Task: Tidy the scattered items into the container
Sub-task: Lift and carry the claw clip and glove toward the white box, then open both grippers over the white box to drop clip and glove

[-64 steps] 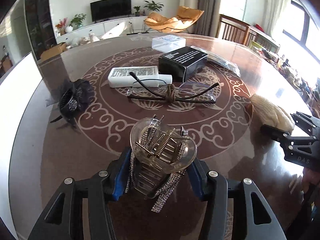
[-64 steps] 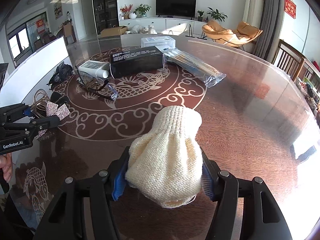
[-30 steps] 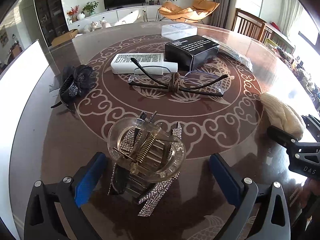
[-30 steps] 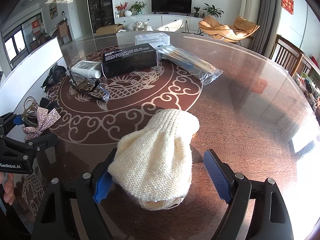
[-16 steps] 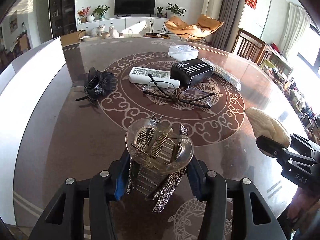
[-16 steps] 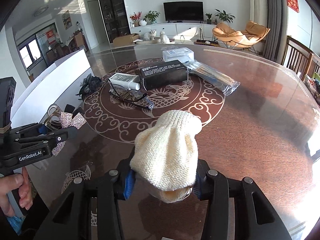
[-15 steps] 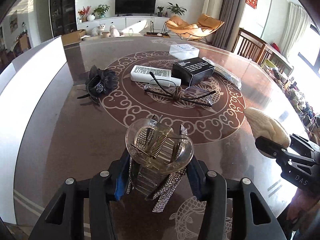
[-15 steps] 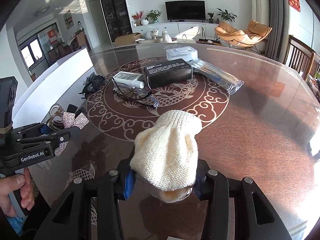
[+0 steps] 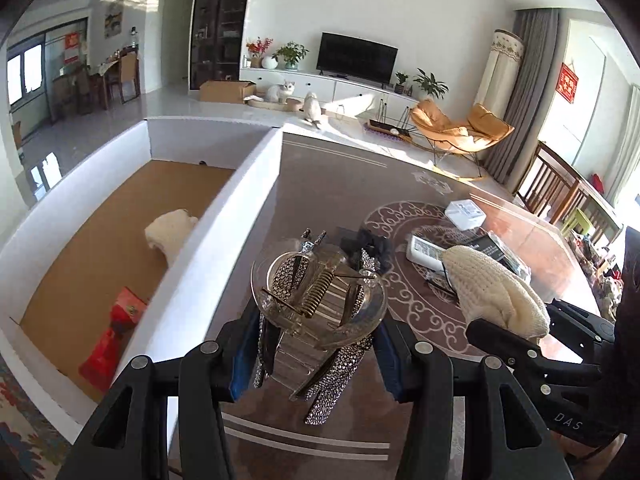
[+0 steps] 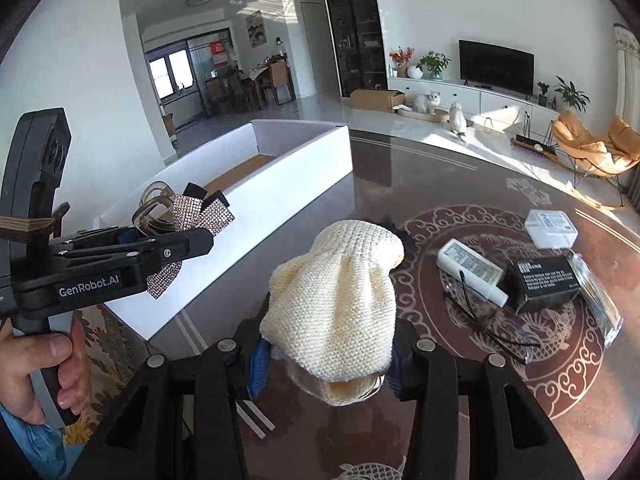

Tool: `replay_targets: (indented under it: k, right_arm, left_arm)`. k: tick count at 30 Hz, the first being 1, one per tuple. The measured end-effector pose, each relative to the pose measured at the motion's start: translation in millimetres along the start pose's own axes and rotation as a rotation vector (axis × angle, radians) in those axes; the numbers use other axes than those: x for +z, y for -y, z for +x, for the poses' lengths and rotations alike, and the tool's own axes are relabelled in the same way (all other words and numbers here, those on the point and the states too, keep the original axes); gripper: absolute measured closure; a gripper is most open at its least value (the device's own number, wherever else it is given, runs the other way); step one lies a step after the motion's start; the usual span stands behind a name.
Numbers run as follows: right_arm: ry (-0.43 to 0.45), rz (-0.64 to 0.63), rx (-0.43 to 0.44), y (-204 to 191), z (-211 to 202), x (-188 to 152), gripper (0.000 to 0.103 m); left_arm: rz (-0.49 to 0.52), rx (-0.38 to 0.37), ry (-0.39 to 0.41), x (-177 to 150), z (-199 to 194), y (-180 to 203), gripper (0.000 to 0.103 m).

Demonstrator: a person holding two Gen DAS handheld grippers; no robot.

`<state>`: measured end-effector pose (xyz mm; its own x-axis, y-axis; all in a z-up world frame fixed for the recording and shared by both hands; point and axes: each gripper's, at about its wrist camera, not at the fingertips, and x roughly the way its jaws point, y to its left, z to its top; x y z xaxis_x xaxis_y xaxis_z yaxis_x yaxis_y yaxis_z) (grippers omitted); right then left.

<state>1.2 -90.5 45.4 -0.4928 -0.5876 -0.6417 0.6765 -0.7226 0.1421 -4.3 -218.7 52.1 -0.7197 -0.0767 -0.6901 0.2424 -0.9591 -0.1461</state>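
Note:
My left gripper (image 9: 316, 340) is shut on a clear hair claw clip with a rhinestone bow (image 9: 320, 300), held above the table near the white box's wall. The right wrist view shows that clip (image 10: 180, 212) beside the box rim. My right gripper (image 10: 324, 360) is shut on a cream knitted mitten (image 10: 336, 300), also raised over the table; the mitten (image 9: 496, 292) shows at the right of the left wrist view. The white container (image 9: 240, 216) with a brown floor stands at the table's left edge. It holds a second cream mitten (image 9: 170, 234) and a red packet (image 9: 114, 332).
On the round table lie a white tube (image 10: 472, 270), a black box (image 10: 546, 282), glasses (image 10: 480, 320), a clear case (image 10: 550, 228), a bag of sticks (image 10: 600, 300) and a black hair flower (image 9: 374, 244). A hand (image 10: 36, 372) grips the left tool's handle.
Both grippers closed on their items, rose off the table and swung left toward the white box, whose inside has come into the left wrist view.

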Motion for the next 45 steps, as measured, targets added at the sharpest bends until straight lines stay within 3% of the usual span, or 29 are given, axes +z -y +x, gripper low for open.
replay_targets:
  k: [6, 11, 15, 20, 23, 24, 25, 27, 41, 45]
  right_arm:
    - [0.061, -0.059, 0.174, -70.3, 52.1, 96.3, 0.057]
    - [0.035, -0.121, 0.192, -114.5, 127.0, 151.2, 0.057]
    - [-0.036, -0.153, 0.166, -136.6, 186.9, 167.6, 0.057]
    - [-0.115, -0.177, 0.127, -150.3, 238.7, 169.6, 0.057]
    - [-0.179, -0.179, 0.106, -153.2, 261.2, 166.5, 0.047]
    - [-0.199, -0.178, 0.099, -153.3, 267.2, 165.1, 0.038]
    - [-0.203, -0.181, 0.089, -151.5, 269.1, 162.6, 0.032]
    - [-0.189, -0.192, 0.063, -149.5, 271.0, 161.4, 0.03]
    - [-0.106, -0.107, 0.04, -115.4, 239.3, 153.2, 0.029]
    - [-0.079, -0.104, 0.033, -106.0, 213.3, 147.6, 0.029]
  left_arm:
    - [-0.151, 0.14, 0.033, 39.5, -3.5, -106.7, 0.052]
    - [-0.275, 0.21, -0.028, 50.7, 26.6, -180.0, 0.052]
    - [-0.321, 0.24, -0.099, 47.3, 52.0, -214.8, 0.052]
    - [-0.328, 0.229, -0.16, 45.0, 70.8, -226.1, 0.052]
    - [-0.338, 0.241, -0.217, 45.3, 83.3, -228.9, 0.05]
    - [-0.356, 0.232, -0.234, 44.1, 86.7, -231.2, 0.044]
    - [-0.373, 0.233, -0.245, 42.6, 89.0, -233.4, 0.026]
    - [-0.391, 0.253, -0.244, 41.6, 89.0, -235.5, 0.006]
    - [-0.411, 0.288, -0.205, 40.4, 86.9, -233.3, 0.003]
    - [-0.432, 0.211, -0.201, 38.5, 85.9, -237.1, 0.003]
